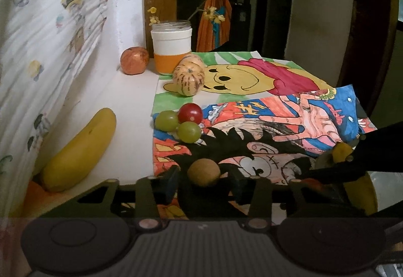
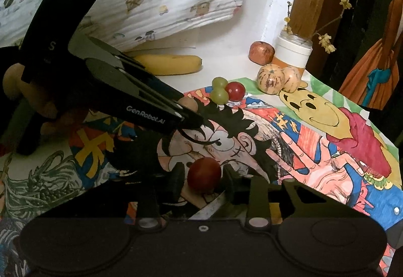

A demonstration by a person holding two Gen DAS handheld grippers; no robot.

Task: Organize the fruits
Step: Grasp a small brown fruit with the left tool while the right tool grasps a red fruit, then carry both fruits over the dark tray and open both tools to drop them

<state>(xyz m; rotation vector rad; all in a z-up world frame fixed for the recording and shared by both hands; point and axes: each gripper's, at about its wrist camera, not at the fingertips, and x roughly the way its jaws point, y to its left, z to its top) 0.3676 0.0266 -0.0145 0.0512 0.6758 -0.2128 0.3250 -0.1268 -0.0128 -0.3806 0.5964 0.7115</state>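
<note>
My left gripper (image 1: 203, 176) is shut on a small round brown fruit (image 1: 204, 172), held low over the drawings; it also shows in the right wrist view (image 2: 189, 103). My right gripper (image 2: 202, 180) is shut on a round dark red fruit (image 2: 204, 175). Two green grapes and a red one (image 1: 180, 122) lie clustered on the paper's left edge. A banana (image 1: 80, 151) lies by the cloth. Two striped melons (image 1: 189, 75) and a reddish apple (image 1: 134, 60) sit near the back.
A white and orange jar (image 1: 172, 46) with yellow flower twigs stands at the back by a wooden post. Coloured cartoon drawings (image 1: 289, 113) cover the white table. A patterned cloth (image 1: 50, 37) hangs on the left. Something orange (image 1: 37, 196) lies beside the banana.
</note>
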